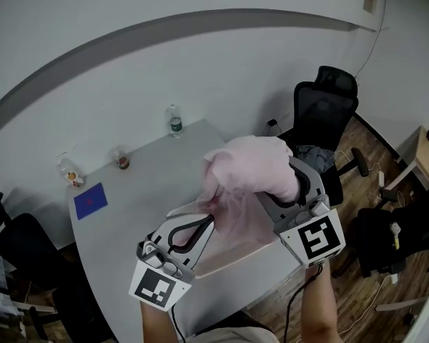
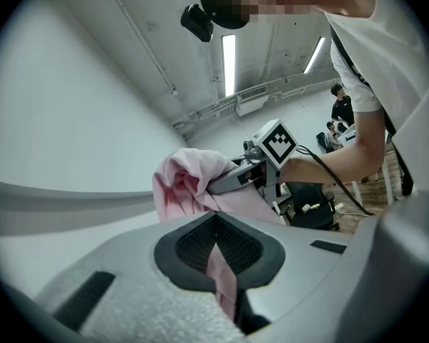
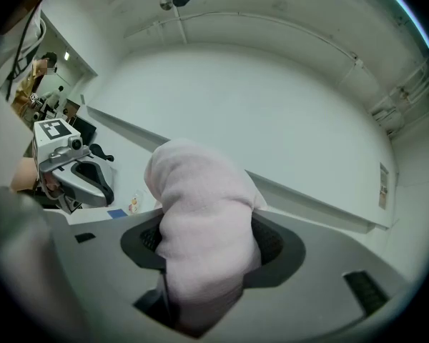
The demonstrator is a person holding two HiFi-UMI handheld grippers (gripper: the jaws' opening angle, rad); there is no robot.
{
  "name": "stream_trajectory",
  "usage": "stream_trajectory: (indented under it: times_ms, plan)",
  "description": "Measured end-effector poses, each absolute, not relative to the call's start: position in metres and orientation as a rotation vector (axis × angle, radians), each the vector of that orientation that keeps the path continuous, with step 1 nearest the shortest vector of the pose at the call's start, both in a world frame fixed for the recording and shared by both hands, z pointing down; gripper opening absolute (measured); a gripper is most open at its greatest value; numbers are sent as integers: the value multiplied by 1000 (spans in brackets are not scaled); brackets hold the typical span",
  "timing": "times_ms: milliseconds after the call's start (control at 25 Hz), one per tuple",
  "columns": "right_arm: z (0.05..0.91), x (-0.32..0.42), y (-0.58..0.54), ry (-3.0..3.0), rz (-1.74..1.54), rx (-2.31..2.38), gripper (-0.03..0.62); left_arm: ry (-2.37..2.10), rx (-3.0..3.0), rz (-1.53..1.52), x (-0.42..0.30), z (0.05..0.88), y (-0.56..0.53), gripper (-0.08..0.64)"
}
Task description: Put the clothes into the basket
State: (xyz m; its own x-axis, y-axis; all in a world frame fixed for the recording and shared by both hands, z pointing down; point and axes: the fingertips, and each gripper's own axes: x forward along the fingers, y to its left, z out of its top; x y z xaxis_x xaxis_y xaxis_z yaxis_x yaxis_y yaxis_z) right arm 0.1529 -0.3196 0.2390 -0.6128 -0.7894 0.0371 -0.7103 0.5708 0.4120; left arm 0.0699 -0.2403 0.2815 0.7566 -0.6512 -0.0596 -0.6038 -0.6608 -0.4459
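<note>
A pink garment [image 1: 250, 174] hangs in the air over the white table [image 1: 150, 191], held between both grippers. My left gripper [image 1: 209, 220] is shut on a thin edge of the cloth, which shows as a pink strip pinched between its jaws [image 2: 218, 263]. My right gripper [image 1: 272, 191] is shut on a thick rolled bunch of the garment [image 3: 200, 220], which fills the gap between its jaws and spills over them. In the left gripper view the right gripper [image 2: 232, 177] reaches into the pink bundle [image 2: 189, 181]. No basket is in any view.
A water bottle [image 1: 174, 122], a small jar [image 1: 121, 160], another small bottle [image 1: 70, 171] and a blue card [image 1: 91, 200] sit on the table's far side. A black office chair [image 1: 325, 113] stands at the right, and a second dark chair [image 1: 386, 238] stands nearer on the wooden floor.
</note>
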Motion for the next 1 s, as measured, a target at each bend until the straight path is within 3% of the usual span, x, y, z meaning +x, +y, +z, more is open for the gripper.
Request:
stream_trajectory:
  times_ms: [520,1000]
  plan:
    - [411,146,-350,-2610,-161,1008,277,1007,-2675,-273,89,368,-274,6]
    - [508,128,-344,-2490,9,864,296,1074,-2842,-332,76,440,-274,6]
